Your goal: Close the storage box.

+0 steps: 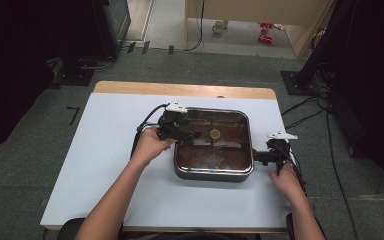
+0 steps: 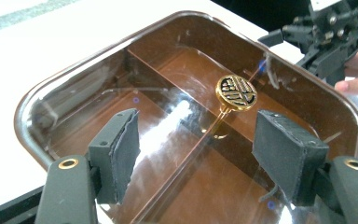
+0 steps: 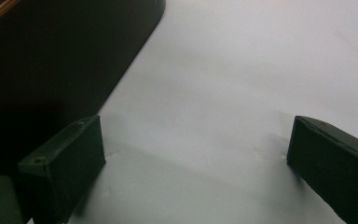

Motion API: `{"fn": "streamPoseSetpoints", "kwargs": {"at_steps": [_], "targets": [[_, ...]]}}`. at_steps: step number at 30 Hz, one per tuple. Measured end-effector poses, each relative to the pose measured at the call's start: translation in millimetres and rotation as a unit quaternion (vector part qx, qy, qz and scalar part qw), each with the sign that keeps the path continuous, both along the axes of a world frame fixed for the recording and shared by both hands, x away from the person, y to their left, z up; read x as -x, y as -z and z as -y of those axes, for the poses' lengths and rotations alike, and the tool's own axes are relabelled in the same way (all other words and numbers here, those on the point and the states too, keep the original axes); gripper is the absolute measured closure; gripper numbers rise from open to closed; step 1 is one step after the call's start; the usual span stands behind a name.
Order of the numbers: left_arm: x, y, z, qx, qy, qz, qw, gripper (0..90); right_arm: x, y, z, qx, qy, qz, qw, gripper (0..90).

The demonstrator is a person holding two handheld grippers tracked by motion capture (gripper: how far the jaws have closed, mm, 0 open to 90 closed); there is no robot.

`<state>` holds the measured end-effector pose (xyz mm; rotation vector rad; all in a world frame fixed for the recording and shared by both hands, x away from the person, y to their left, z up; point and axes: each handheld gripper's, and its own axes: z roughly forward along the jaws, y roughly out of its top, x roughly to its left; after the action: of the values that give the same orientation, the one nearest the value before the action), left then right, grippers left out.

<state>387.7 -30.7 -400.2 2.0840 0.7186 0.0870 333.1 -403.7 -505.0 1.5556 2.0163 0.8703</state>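
My left tongs [image 2: 196,144]: spread wide over the pot's glass lid [image 2: 168,154], lined up on its gold knob [image 2: 236,92]. My right tongs [image 3: 196,158]: wide, empty, low on the tabletop [image 3: 242,70] beside the pot [image 1: 213,172].

High view overhead; gripper views close.

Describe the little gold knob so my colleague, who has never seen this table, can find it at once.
On the white table sits a square dark pot with a brown glass lid. At the lid's centre stands the round gold knob, above the divider seen through the glass. Its black openwork pattern sets it apart.
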Motion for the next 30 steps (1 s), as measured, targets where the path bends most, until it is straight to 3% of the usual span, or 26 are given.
{"fn": "streamPoseSetpoints", "kwargs": {"at_steps": [6,12,17,20,24,26,27,30], "targets": [[7.0,-0.3,-20.4,0.000,-0.027,0.004,0.9996,31.5,-0.1,0.0,0.2,0.001,-0.001,0.000,1.0000,3.3],[14.3,4.2,-44.0,-0.015,-0.056,0.017,0.9982,30.2,-0.2,0.0,0.2,0.000,0.000,0.000,1.0000,3.3],[16.9,7.3,-54.9,-0.010,-0.074,0.020,0.9970,28.5,-0.1,0.0,0.2,0.000,0.000,0.000,1.0000,3.3],[20.2,12.2,-61.4,-0.018,-0.082,0.028,0.9961,27.3,-0.1,0.1,0.3,0.000,-0.001,0.000,1.0000,3.3],[22.9,16.2,-73.6,-0.026,-0.104,0.038,0.9935,25.5,-0.1,0.0,0.2,0.000,0.000,0.000,1.0000,3.3],[26.4,21.4,-83.1,-0.029,-0.123,0.047,0.9909,25.1,-0.1,0.0,0.2,0.000,0.000,0.000,1.0000,3.3],[26.4,21.4,-83.1,-0.029,-0.123,0.047,0.9909,24.8,-0.1,0.0,0.2,0.000,0.000,0.000,1.0000,3.3],[29.2,29.1,-91.7,-0.047,-0.134,0.057,0.9882,23.9,-0.1,0.0,0.2,0.000,0.000,0.000,1.0000,3.3]]}}
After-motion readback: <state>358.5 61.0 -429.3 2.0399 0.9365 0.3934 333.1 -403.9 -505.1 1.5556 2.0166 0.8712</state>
